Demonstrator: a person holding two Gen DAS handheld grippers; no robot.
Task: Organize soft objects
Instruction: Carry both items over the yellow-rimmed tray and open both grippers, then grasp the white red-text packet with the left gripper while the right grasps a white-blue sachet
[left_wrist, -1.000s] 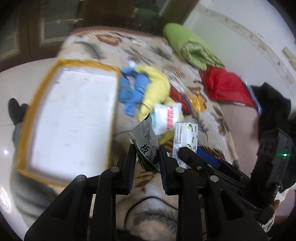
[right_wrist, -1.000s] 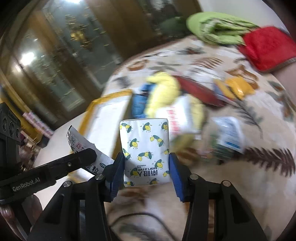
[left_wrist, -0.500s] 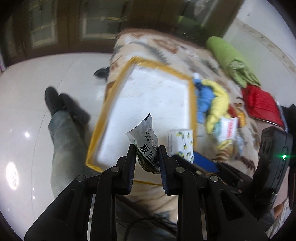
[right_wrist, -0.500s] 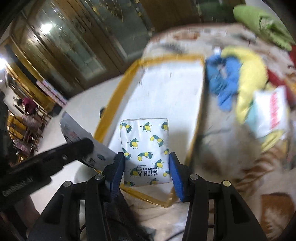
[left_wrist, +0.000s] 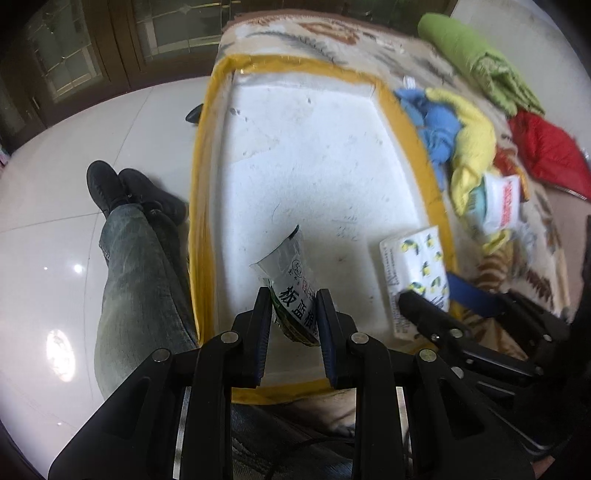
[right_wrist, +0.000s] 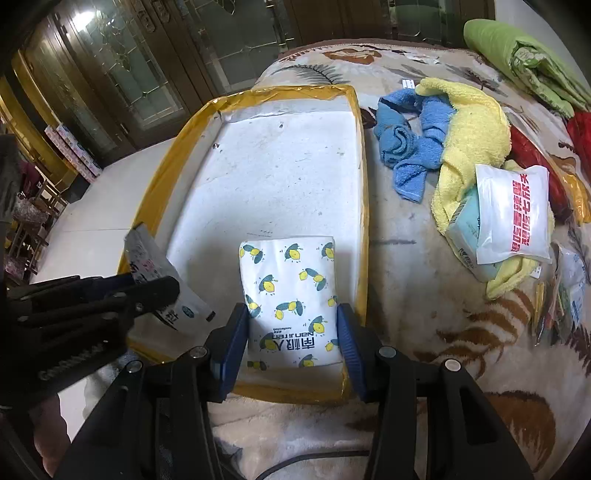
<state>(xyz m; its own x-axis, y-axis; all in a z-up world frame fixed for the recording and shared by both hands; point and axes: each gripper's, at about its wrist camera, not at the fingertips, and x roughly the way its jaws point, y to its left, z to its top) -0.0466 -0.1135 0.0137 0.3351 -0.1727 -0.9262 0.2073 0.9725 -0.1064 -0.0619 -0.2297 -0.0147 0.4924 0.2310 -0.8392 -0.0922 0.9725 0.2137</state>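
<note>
Over the near end of the white tray, the tissue pack with its lemon print sat pinched by its lower half between the blue pads of the right gripper; whether its underside touched the tray floor could not be told. At nine o'clock from it, the left gripper clamped a grey-green sachet by its lower end, the top of the sachet sticking up over the tray floor, its bottom hidden behind the pads. In the right wrist view that sachet showed only partly, the dark finger lying across it.

The tray's yellow taped rim ran along three o'clock of the pack. Past it, at about two o'clock on the patterned blanket, lay a crumpled blue towel touching a yellow towel. A white pouch with red lettering rested on the yellow towel, covering part of a pale blue packet. Small packets at the three o'clock edge were too distorted to read. A green roll and red fabric were cut off at the frame's edge.

At nine o'clock in the left wrist view, a person's jeans leg and dark shoes stood on the tiled floor.
</note>
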